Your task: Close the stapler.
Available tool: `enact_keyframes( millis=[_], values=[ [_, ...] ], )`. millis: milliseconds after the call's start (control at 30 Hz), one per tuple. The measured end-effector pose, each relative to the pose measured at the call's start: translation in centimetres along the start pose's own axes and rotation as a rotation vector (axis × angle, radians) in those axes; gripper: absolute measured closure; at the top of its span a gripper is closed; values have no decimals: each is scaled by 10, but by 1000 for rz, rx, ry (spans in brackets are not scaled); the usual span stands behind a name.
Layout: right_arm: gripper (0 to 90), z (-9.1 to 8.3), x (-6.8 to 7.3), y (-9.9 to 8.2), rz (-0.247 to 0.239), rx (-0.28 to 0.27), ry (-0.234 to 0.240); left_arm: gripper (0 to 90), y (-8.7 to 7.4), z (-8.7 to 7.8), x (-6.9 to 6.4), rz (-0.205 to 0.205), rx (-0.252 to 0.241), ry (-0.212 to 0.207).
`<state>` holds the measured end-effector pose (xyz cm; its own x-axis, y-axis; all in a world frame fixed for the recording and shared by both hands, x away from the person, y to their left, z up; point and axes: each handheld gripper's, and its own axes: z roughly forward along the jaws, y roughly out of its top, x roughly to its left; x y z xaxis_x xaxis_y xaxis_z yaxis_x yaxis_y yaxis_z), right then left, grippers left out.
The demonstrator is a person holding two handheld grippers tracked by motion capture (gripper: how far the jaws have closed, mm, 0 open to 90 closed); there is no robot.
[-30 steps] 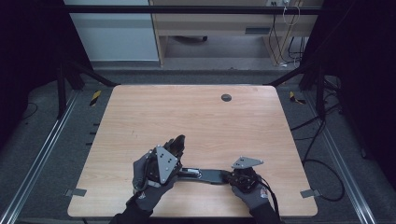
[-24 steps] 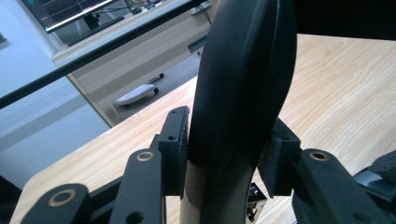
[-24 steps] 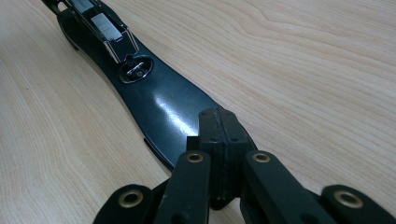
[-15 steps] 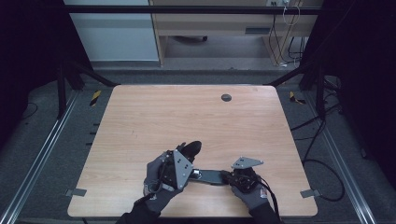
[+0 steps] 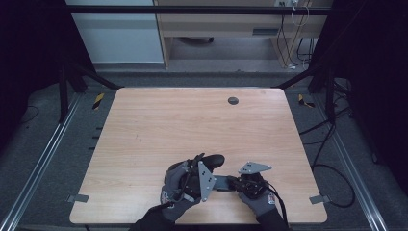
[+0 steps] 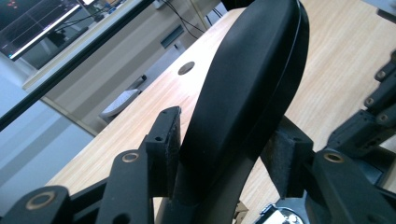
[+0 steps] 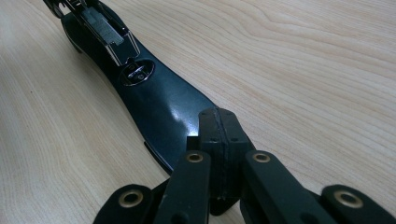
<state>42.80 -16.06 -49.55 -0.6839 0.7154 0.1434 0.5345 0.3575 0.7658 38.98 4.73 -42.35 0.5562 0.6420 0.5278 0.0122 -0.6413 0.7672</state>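
Left hand-held gripper (image 5: 204, 166) lower, astride stapler (image 5: 216, 182)

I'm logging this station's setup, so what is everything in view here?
table: one, light wood, centre.
hole: one, dark, round, in the table's far side.
stapler: one, black, opened, near edge; base flat on the table, upper arm raised.
brackets: two, grey, at the table's near corners.
striped tape marks: two, yellow and black, on the floor beyond the far corners.
cables: several, black, on the floor to the right.
gloved hands: two, grey, near edge.
left gripper: one, black; jaws have just been opening, upper arm between them, contact unclear.
right gripper: one, black; shut, tips at the base's near end.
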Motion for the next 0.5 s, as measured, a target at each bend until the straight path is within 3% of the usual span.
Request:
enact_keyframes(
  millis=[200,500],
  values=[
    [900,-1,-1,-1,17,-7,4,466,-2,7,-11,39,14,-32],
    [900,-11,-9,-1,38,-57,-40,425,-6,16,-25,73,39,-71]
  ],
)
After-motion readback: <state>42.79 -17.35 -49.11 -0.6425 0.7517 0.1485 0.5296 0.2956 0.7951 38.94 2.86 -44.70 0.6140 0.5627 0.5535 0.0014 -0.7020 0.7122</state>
